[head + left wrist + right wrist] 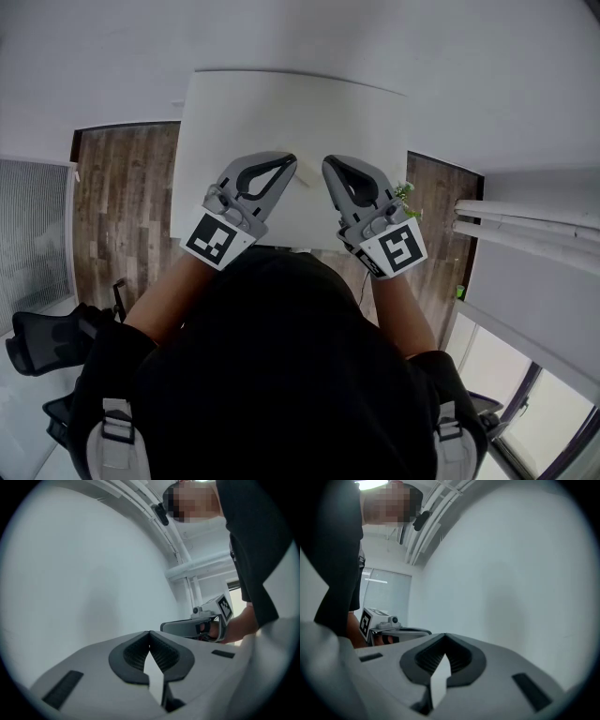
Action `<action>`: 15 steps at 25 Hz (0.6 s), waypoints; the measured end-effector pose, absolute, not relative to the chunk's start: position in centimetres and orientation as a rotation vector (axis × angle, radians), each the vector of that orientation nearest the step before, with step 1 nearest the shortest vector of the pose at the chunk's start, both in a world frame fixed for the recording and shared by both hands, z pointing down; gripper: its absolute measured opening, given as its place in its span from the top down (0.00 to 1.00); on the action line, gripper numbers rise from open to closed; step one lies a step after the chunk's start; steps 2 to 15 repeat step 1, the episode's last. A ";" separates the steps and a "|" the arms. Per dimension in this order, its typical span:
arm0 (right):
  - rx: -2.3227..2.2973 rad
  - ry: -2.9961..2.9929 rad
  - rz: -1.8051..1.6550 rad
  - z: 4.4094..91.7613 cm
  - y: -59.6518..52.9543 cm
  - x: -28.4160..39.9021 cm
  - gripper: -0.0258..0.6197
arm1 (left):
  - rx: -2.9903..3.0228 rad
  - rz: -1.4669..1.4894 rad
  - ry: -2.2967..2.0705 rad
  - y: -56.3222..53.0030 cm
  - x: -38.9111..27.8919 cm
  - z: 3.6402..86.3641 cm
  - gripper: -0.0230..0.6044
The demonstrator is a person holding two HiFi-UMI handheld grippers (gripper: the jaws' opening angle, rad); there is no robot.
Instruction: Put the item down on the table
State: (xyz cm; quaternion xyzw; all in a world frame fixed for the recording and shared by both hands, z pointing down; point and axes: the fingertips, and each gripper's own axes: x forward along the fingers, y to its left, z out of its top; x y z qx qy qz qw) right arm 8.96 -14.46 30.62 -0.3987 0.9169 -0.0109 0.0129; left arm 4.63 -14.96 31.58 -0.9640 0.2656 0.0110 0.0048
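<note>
Grippers hang side by side above white table (pixel 281 103). Left gripper (pixel 291 161) jaws meet at the tips, nothing between; right gripper (pixel 327 162) jaws likewise together, empty.

The white rectangular table (pixel 281 112) has a bare top across its far half — at its right edge a small green plant (pixel 404 192) shows, just beside the right gripper (pixel 328 165).

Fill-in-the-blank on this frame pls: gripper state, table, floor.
The left gripper and the right gripper both have their jaws ____.
Between either pair of jaws there is ____.
The table below them is ____ in colour.
The floor around it is ____ planking.
Missing: shut; nothing; white; wood.
</note>
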 end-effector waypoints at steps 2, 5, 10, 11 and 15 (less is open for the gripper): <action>-1.242 2.860 -0.036 30.7 -14.5 8.9 0.96 | -3.021 0.035 0.832 -15.0 4.6 31.6 0.97; -1.242 2.860 -0.036 30.7 -14.5 8.9 0.96 | -3.021 0.035 0.832 -15.0 4.6 31.6 0.97; -1.242 2.860 -0.036 30.7 -14.5 8.9 0.96 | -3.021 0.035 0.832 -15.0 4.6 31.6 0.97; -1.242 2.860 -0.036 30.7 -14.5 8.9 0.96 | -3.021 0.035 0.832 -15.0 4.6 31.6 0.97; -1.242 2.860 -0.036 30.7 -14.5 8.9 0.96 | -3.021 0.035 0.832 -15.0 4.6 31.6 0.97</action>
